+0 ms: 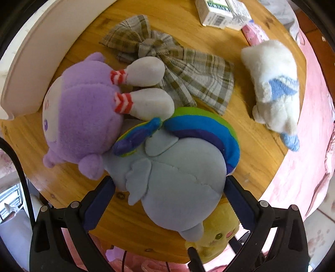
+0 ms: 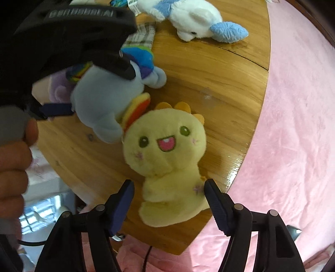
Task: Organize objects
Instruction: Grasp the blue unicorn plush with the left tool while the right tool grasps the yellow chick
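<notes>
My left gripper is shut on a grey-blue plush with a rainbow mane, its pads pressed on both sides; the plush also shows in the right wrist view. A purple plush with white striped legs lies against it on the round wooden table. A yellow plush lies face up near the table's edge, partly seen under the blue one in the left view. My right gripper is open, its jaws on either side of the yellow plush's body.
A white and blue plush lies at the right, also in the right view. A plaid cloth lies behind the plushes. White boxes sit at the far edge. A white tray rim stands left. Pink bedding surrounds the table.
</notes>
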